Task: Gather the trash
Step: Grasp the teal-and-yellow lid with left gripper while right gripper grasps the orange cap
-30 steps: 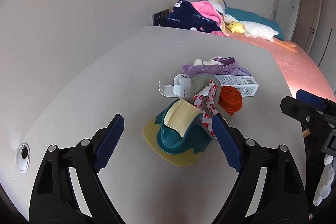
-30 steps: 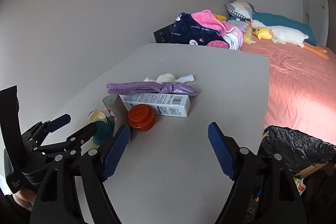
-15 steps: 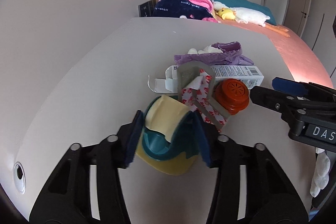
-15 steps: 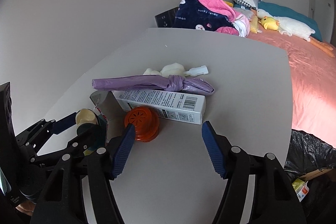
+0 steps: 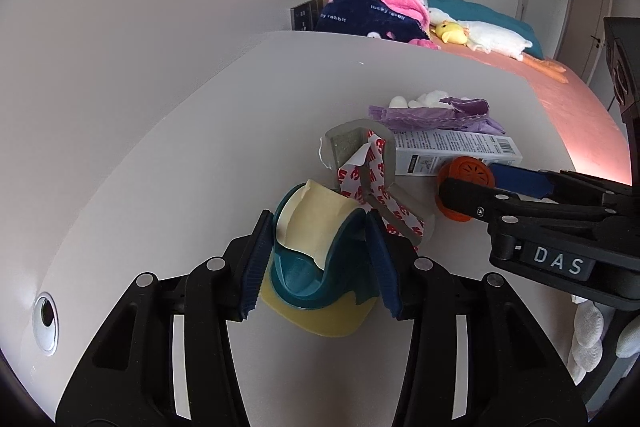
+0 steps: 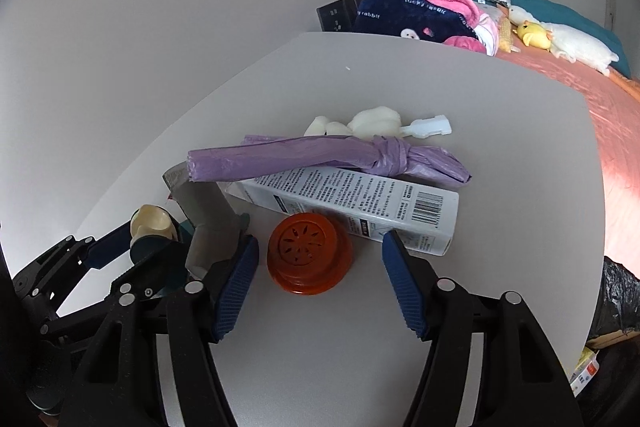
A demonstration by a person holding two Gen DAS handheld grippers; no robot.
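On the grey table point(image 6: 500, 307) my left gripper point(image 5: 318, 227) is shut on a teal plastic piece with cream backing point(image 5: 304, 275), both pads pressing its sides. A grey adhesive strip with red-printed liner point(image 5: 368, 179) leans against it. My right gripper point(image 6: 320, 237) is closing around an orange round lid point(image 6: 308, 251), which stands between the jaws with a gap on each side. In the left wrist view the lid point(image 5: 464, 167) shows behind that gripper's blue fingers point(image 5: 520, 175). Behind lie a white carton point(image 6: 360, 203), a rolled purple bag point(image 6: 320, 155) and crumpled white scraps point(image 6: 372, 119).
A black bin bag point(image 6: 616, 299) hangs past the table's right edge. Beyond the table is a bed with a pink sheet point(image 6: 616, 115), a pile of navy and pink clothes point(image 6: 416, 15) and plush toys. A cable hole point(image 5: 46, 319) is at the table's left.
The left jaws closed onto the teal piece. The right gripper moved forward and down to the orange lid, and its jaws narrowed around it.
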